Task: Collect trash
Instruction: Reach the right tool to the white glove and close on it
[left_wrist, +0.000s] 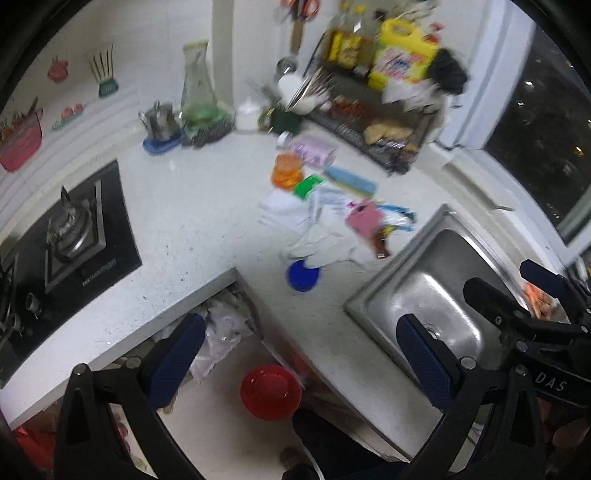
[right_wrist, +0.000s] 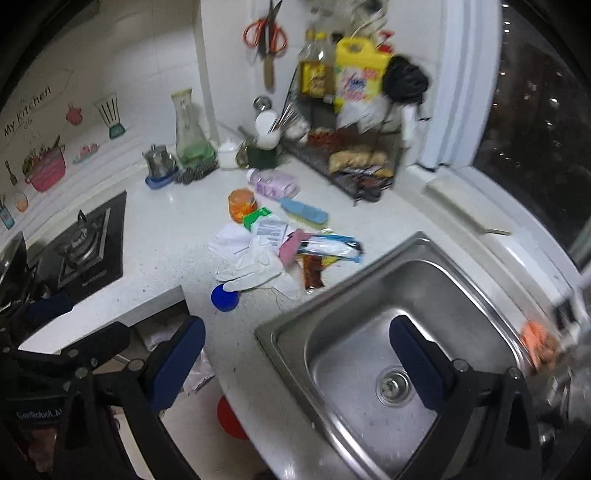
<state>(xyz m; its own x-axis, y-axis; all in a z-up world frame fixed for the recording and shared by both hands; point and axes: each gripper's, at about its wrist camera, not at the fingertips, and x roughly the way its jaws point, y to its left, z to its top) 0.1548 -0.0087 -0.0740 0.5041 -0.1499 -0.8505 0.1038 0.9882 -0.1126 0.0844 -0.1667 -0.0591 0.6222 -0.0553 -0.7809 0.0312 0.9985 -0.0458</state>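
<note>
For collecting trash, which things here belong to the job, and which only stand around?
Job: white glove, blue lid, pink wrapper, blue-and-white packet, red sachet, white papers.

Only around: sink, gas stove, yellow jug, scissors, steel pot.

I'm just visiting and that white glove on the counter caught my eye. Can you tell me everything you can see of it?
The white glove looks thin and rubbery, limp and crumpled. It lies flat on the speckled white countertop beside the steel sink, at the near edge of a heap of wrappers and papers. Its fingers point left; one fingertip overlaps the round blue lid. A pink packet lies at its far side. Neither gripper touches it.
</note>
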